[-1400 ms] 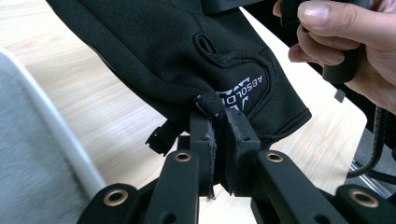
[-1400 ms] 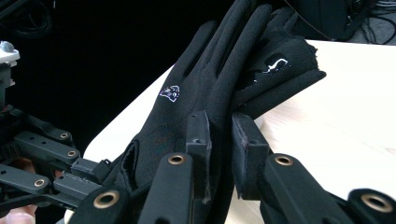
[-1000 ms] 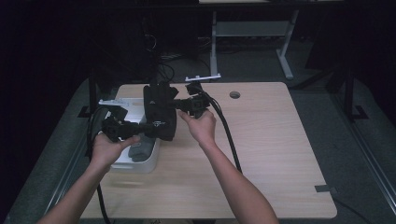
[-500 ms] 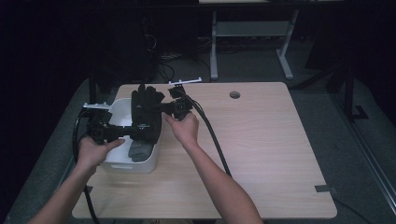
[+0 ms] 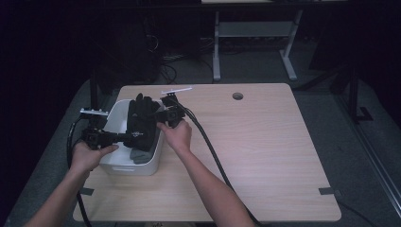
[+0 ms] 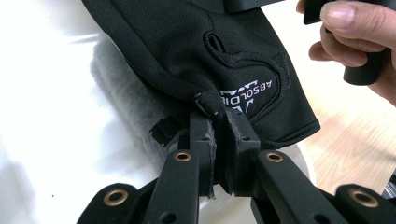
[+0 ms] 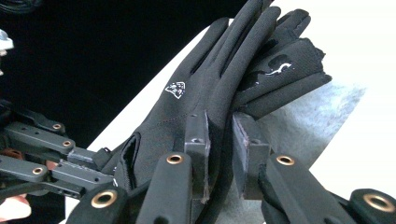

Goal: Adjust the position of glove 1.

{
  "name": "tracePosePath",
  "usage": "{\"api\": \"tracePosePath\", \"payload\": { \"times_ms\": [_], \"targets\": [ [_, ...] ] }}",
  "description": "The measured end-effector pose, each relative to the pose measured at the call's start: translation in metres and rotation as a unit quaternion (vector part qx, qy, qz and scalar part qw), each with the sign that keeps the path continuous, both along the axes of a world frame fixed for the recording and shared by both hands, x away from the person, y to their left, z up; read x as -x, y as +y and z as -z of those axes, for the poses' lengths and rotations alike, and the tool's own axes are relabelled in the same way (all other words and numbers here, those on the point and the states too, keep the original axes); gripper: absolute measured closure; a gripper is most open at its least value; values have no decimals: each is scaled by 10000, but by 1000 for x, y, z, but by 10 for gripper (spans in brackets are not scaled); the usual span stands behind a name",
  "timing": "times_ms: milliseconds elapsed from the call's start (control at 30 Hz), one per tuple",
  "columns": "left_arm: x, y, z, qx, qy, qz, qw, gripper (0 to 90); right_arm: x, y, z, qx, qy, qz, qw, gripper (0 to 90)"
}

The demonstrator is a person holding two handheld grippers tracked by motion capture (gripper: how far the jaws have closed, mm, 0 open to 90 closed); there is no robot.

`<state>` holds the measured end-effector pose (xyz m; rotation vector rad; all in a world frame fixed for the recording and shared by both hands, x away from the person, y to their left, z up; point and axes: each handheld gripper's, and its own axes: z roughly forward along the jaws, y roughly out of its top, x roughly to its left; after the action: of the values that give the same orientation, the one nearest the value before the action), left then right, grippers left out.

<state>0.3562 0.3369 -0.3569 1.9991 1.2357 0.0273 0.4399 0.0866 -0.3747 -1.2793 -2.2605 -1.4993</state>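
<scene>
Gripping a black glove [image 5: 141, 124] between them, the left tool [image 5: 124, 137] clamped on its cuff and the right tool [image 5: 160, 115] on its fingers had carried it down over the white bin [image 5: 111, 161], likely for release.

One black glove [image 5: 141, 120] hangs over one white bin [image 5: 116, 163]; one grey cloth [image 5: 142, 155] lies inside that bin. Two grippers, left [image 5: 124, 137] and right [image 5: 160, 117], flank the glove. One worktop [image 5: 265, 156] carries the bin.
</scene>
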Motion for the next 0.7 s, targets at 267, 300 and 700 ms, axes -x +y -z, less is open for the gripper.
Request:
{"api": "tracePosePath", "payload": {
  "times_ms": [267,300,700],
  "targets": [
    [-9,-6,15,-284,227,81,9993,811,-2,1,15,208,107,51,9997,736],
    [-10,-7,17,-355,247,92,9990,805,-1,1,15,240,95,98,9996,709],
    [-10,-5,17,-328,82,14,9994,614,-3,-27,-1,223,-174,276,9992,580]
  ]
}}
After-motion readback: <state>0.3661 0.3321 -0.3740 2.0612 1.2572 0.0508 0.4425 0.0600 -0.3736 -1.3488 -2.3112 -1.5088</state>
